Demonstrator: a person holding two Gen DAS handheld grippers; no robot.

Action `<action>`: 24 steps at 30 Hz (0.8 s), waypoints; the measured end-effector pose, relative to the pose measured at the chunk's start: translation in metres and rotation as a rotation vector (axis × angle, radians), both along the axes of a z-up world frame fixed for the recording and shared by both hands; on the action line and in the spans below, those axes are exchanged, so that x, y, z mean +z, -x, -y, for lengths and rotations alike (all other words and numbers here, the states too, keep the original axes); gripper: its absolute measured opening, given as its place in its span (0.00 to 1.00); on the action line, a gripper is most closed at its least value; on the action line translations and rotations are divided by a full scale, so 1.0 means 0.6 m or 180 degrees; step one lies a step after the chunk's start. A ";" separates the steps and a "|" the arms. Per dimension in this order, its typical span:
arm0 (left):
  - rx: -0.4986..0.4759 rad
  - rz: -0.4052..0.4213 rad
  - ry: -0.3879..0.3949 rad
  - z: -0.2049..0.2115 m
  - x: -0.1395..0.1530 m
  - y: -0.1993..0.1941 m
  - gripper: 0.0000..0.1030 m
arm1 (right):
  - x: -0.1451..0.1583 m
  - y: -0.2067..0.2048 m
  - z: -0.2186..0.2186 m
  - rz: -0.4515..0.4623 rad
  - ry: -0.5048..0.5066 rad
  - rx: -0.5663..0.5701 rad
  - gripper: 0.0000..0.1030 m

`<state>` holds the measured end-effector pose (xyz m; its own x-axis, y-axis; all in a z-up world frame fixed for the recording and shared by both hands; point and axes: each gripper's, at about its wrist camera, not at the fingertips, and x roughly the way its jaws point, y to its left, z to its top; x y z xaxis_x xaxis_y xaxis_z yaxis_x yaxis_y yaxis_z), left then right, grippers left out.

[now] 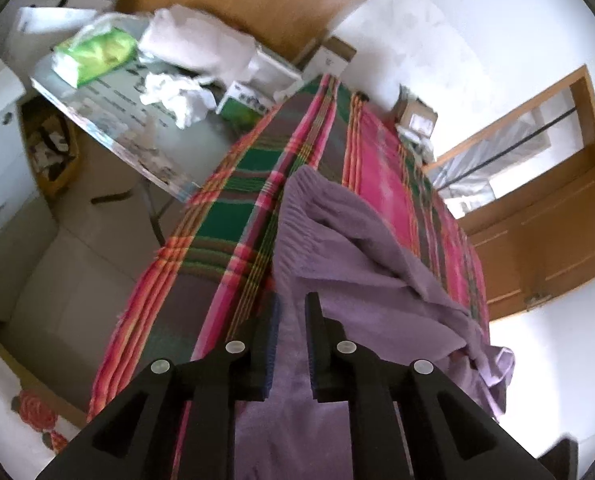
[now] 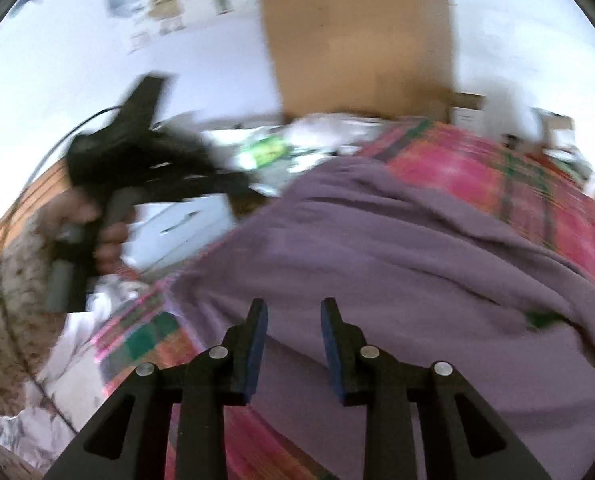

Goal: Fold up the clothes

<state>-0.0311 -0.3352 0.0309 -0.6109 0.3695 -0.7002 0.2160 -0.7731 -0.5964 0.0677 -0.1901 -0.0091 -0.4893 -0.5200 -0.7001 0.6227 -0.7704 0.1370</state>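
Observation:
A purple garment (image 1: 361, 248) with a gathered elastic waistband (image 1: 297, 216) lies rumpled on a pink and green plaid bedcover (image 1: 237, 208). My left gripper (image 1: 293, 312) hovers over the garment's near left edge, open, with purple cloth showing in the narrow gap between its fingers. In the right wrist view the same purple garment (image 2: 397, 248) fills the middle. My right gripper (image 2: 294, 306) stands open just above its near part, holding nothing. The left gripper's black body (image 2: 137, 160), blurred, is held by a hand (image 2: 109, 236) at the garment's far left.
A cluttered side table (image 1: 109, 120) stands left of the bed with a green tissue pack (image 1: 97, 52), white bags and small boxes. Cardboard boxes (image 1: 417, 116) sit at the bed's far end. A wooden door (image 1: 545, 240) is on the right, with pale floor on the left.

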 end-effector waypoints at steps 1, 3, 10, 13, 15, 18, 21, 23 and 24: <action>0.0018 -0.0039 0.0017 0.000 0.007 -0.012 0.12 | -0.011 0.022 -0.030 -0.0030 -0.0021 -0.0123 0.27; 0.0032 -0.0119 0.0097 -0.006 0.023 -0.040 0.12 | -0.015 0.036 -0.105 -0.0052 -0.0062 -0.0379 0.27; -0.0211 -0.0244 0.0264 -0.075 0.042 -0.118 0.16 | -0.025 0.015 -0.336 0.0083 -0.0100 -0.1619 0.27; -0.0410 -0.0238 0.0379 -0.117 0.031 -0.133 0.16 | -0.046 -0.003 -0.423 0.0143 -0.0029 -0.2119 0.27; -0.0543 -0.0234 0.0456 -0.145 0.024 -0.144 0.16 | -0.054 -0.024 -0.472 0.0161 0.0011 -0.2404 0.27; -0.0743 -0.0227 0.0570 -0.187 0.013 -0.159 0.16 | -0.049 -0.068 -0.545 0.0187 0.0101 -0.2780 0.27; -0.0942 -0.0221 0.0685 -0.229 0.002 -0.175 0.16 | -0.044 -0.097 -0.591 0.0197 0.0278 -0.2953 0.29; -0.1075 -0.0216 0.0761 -0.257 -0.005 -0.185 0.16 | -0.047 -0.108 -0.614 0.0227 0.0461 -0.3017 0.32; -0.1142 -0.0214 0.0799 -0.271 -0.009 -0.191 0.16 | -0.051 -0.109 -0.621 0.0282 0.0563 -0.3030 0.34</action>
<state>0.0832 -0.1724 0.0257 -0.5222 0.3899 -0.7584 -0.1251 -0.9147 -0.3842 0.1332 0.1823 -0.0396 -0.7088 -0.0351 -0.7045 -0.2685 -0.9101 0.3155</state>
